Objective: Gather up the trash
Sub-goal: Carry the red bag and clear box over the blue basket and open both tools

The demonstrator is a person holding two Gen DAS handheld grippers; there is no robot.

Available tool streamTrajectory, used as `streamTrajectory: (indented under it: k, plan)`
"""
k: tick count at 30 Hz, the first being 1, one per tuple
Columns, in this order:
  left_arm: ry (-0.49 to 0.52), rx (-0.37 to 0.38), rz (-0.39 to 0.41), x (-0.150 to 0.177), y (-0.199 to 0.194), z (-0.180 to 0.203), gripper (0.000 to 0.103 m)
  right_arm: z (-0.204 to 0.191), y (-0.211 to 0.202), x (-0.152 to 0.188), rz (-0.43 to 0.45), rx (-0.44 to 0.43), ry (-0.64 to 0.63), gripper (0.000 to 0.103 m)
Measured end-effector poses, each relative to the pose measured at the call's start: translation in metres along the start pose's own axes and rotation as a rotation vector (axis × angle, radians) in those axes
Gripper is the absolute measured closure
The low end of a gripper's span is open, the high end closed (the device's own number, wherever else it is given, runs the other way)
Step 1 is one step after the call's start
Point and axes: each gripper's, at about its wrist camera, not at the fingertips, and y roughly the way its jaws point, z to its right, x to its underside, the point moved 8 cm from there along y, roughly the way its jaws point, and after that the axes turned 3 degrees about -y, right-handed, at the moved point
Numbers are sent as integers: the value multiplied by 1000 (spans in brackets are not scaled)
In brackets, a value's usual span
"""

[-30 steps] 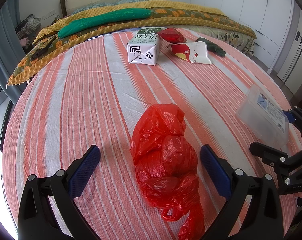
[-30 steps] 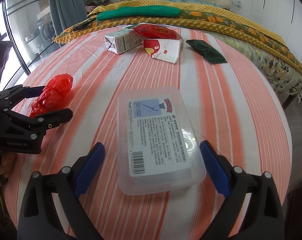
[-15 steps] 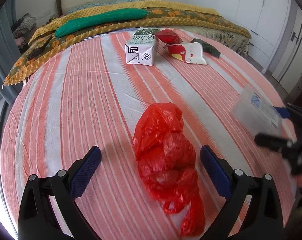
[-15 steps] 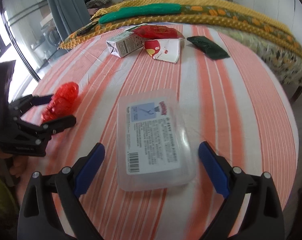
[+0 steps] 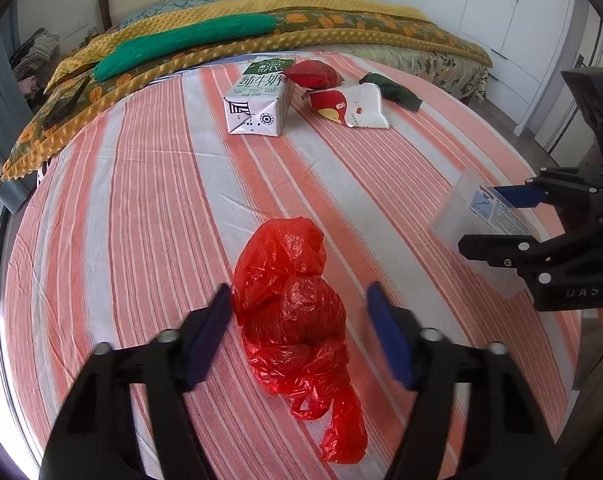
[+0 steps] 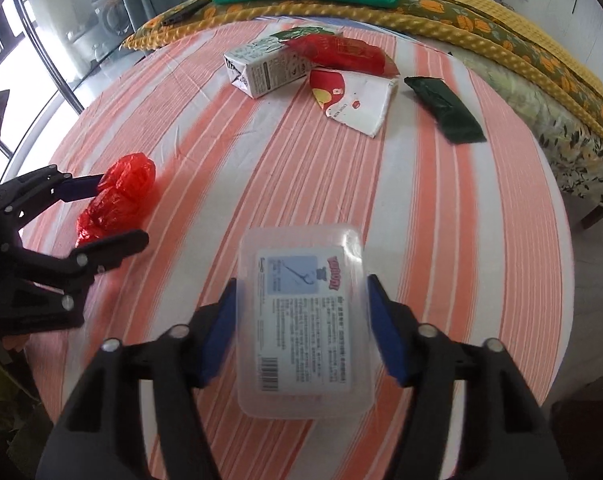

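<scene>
In the left wrist view, the left gripper (image 5: 299,332) has just been closing: its blue ribbed pads, spread wide a second ago, now stand narrow around the crumpled red plastic bag (image 5: 293,308). The left pad touches the glossy, creased film, while the right pad stands just beside it with a sliver of cloth showing, so the bag is not yet pinched. The bag lies on the orange-and-white striped cloth (image 5: 141,200), knotted handles trailing toward the camera. Farther off lie a boxy white milk carton (image 5: 257,100), a puffy red packet (image 5: 313,74), a flattened white-and-red wrapper (image 5: 351,109) and a dark green pouch (image 5: 393,90). In the right wrist view, the right gripper (image 6: 301,320) has likewise just been closing, and its blue pads now press both long sides of the clear plastic box (image 6: 303,332), a smooth rounded rectangle with a printed pale-blue label and barcode. The box now sits closer to the camera than before and looks raised off the cloth. The left gripper flanks the red bag at the left edge.
</scene>
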Motion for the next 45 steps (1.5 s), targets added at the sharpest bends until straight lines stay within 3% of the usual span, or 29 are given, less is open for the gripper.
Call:
streamTrajectory:
  k: [1, 6, 12, 15, 20, 28, 34, 40, 42, 44, 45]
  plan:
    - [-3, 6, 1, 0, -1, 0, 60, 0, -3, 0, 6, -5, 8, 43]
    - [8, 44, 40, -6, -20, 15, 61, 6, -36, 4, 81, -39, 44, 43]
    - [95, 148, 48, -11, -37, 86, 61, 50, -82, 32, 152, -75, 154, 43]
    - [145, 218, 41, -16, -40, 134, 61, 91, -108, 57, 188, -40, 227, 43]
    - [213, 344, 14, -26, -37, 225, 61, 190, -138, 115, 213, 98, 385, 43]
    - [281, 473, -32, -52, 2, 373, 60, 306, -141, 195, 223, 184, 622, 43]
    - [302, 468, -99, -47, 66, 449, 60, 365, -116, 236, 206, 153, 770, 43]
    - [296, 416, -130, -46, 123, 480, 59, 399, -91, 254, 184, 114, 849, 43]
    - [305, 407, -134, -45, 137, 486, 51, 409, -81, 259, 175, 91, 872, 42]
    - [313, 361, -116, -49, 150, 489, 24, 416, -76, 263, 181, 74, 901, 23]
    - [307, 343, -103, -51, 153, 486, 22, 420, -78, 264, 196, 73, 916, 22]
